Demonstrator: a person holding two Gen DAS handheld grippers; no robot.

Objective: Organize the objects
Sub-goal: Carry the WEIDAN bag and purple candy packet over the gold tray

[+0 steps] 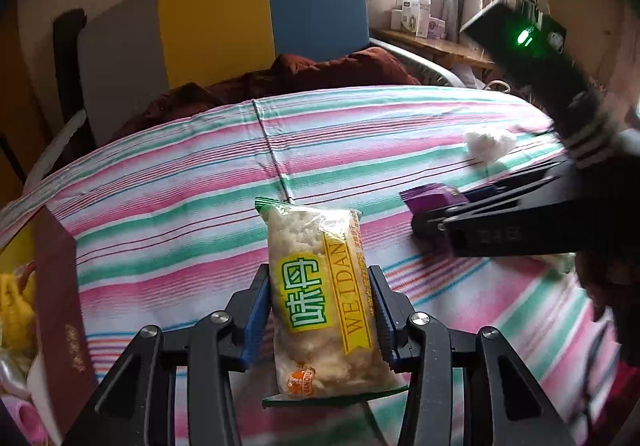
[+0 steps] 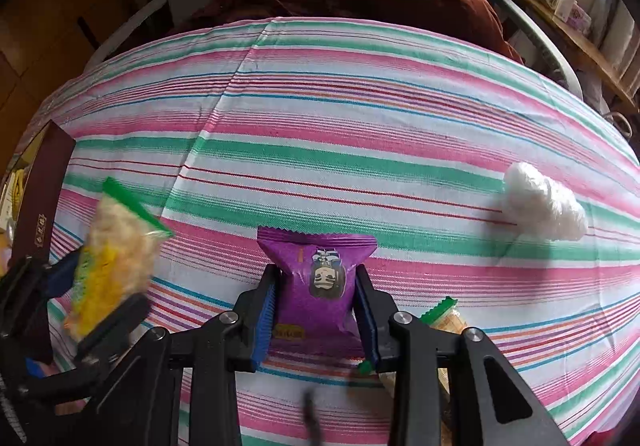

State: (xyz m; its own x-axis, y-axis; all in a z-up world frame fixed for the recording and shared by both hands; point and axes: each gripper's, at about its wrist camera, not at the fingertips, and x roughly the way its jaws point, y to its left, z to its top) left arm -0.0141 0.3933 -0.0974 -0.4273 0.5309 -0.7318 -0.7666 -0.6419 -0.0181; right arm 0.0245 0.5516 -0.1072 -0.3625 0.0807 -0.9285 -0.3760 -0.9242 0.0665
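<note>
Over the striped bed [image 2: 360, 118], my left tongs [image 1: 320, 310] clench the yellow snack bag [image 1: 320, 298], right tongs [image 2: 316, 310] clench the purple packet [image 2: 316, 286]. Box [image 1: 56, 306] at left partly filled; white bundle [image 2: 544, 206] far right and another packet [image 2: 444, 316] still left.

Striped bed [image 2: 340, 118] carries a white wad [image 2: 544, 206].

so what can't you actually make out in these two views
- Box at the left edge, left wrist view: contents cut off by the frame and its maroon flap.
- Third snack packet, right wrist view: mostly hidden behind the right gripper, which is shut on the purple packet.
- Rice snack packet, right wrist view: label motion-blurred; it is clamped in the left gripper.
- Boxes on the wooden shelf, left wrist view: print too small.
</note>
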